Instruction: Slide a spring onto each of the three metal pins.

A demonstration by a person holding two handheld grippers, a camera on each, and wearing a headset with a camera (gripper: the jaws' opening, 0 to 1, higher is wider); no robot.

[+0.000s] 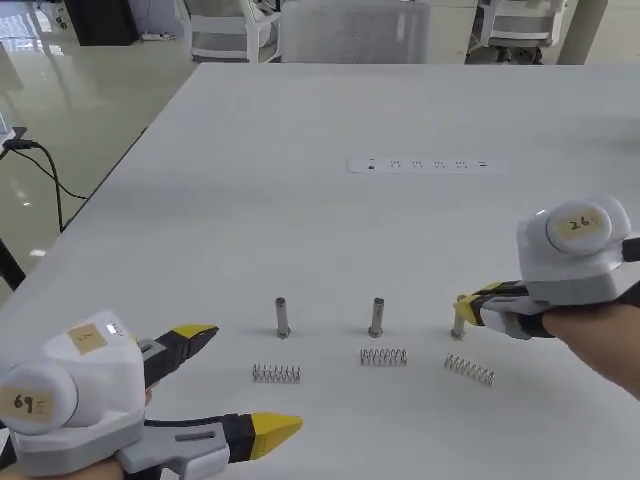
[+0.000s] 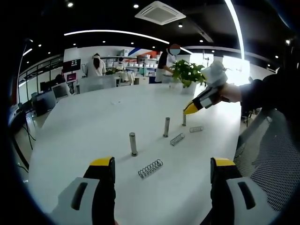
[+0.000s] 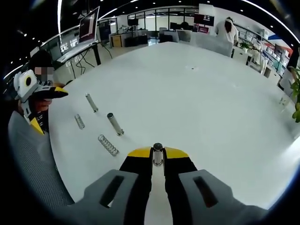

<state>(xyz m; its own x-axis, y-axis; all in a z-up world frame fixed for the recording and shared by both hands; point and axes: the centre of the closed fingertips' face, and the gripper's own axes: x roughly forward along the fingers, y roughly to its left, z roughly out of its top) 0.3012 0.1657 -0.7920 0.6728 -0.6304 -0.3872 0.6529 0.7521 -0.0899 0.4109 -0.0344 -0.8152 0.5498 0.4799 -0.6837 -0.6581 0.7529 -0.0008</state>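
Observation:
Three short metal pins stand upright in a row on the white table: left pin [image 1: 282, 317], middle pin [image 1: 376, 317], right pin [image 1: 458, 322]. In front of each lies a spring: left spring [image 1: 276, 373], middle spring [image 1: 383, 356], right spring [image 1: 469, 370]. My right gripper [image 1: 466, 304] comes in from the right and is shut on the right pin [image 3: 158, 151], whose top shows between its yellow tips. My left gripper [image 1: 238, 384] hovers open at the near left, holding nothing. Its own view has the left pin [image 2: 133, 144] and left spring [image 2: 150, 168] just ahead of the left gripper [image 2: 161, 164].
A white power strip [image 1: 425, 165] is set into the table [image 1: 300, 200] further back. Chairs [image 1: 225, 30] stand at the far edge. The table's left edge drops to the floor with a black cable [image 1: 45, 170]. People stand far off in the left gripper view.

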